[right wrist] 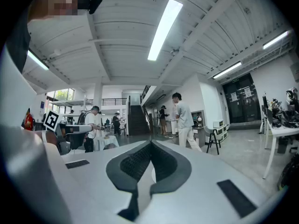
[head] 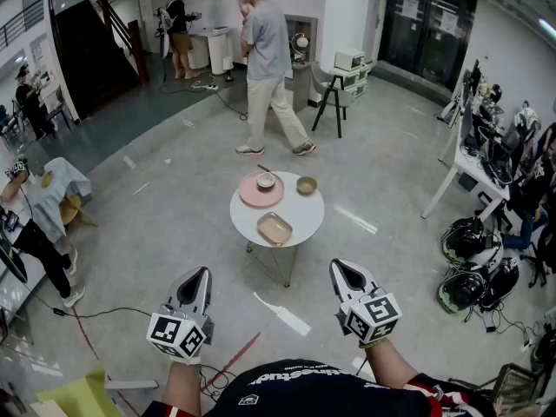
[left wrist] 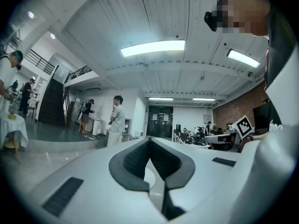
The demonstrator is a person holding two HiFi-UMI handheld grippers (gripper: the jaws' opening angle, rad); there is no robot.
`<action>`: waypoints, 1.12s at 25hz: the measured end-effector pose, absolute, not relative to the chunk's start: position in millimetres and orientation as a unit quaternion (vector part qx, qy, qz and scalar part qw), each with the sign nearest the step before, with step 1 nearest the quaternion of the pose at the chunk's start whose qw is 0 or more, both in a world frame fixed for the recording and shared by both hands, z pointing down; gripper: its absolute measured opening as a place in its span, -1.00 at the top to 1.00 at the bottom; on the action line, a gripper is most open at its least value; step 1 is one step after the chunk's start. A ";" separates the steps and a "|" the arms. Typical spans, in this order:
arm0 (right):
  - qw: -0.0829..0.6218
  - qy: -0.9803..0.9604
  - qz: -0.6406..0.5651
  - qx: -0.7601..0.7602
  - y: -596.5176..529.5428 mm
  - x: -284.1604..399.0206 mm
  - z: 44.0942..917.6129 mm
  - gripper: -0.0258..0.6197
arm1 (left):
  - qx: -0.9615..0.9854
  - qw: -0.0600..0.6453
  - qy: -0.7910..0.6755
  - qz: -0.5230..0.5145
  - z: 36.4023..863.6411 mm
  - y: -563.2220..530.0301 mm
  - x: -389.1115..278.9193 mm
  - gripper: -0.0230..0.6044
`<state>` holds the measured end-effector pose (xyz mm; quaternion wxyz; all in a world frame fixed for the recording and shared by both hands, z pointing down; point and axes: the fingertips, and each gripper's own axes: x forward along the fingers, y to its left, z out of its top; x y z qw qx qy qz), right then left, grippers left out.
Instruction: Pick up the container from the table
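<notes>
A shallow tan rectangular container lies at the near edge of a small round white table, seen in the head view. Farther back on the table, a pink plate carries a small bowl, and a second bowl sits to its right. My left gripper and right gripper hover well short of the table, both pointing level at it. The left gripper and the right gripper each have their jaws pressed together with nothing between them. Neither gripper view shows the container.
A person stands just beyond the table, beside a black stool. More people are at the left and back. A white desk and helmets on the floor lie to the right. Cables run over the floor.
</notes>
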<state>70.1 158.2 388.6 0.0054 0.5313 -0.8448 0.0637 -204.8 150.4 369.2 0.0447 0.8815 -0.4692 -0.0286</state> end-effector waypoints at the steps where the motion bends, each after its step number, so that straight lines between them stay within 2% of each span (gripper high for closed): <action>1: 0.006 -0.845 0.063 0.531 158.2 71.4 388.2 0.88 | 0.882 0.043 -0.469 -0.028 368.7 150.3 -202.6 0.85; 28: -0.006 -0.854 0.083 0.513 157.9 92.9 399.5 0.87 | 0.879 0.055 -0.473 -0.024 371.4 153.7 -172.5 0.85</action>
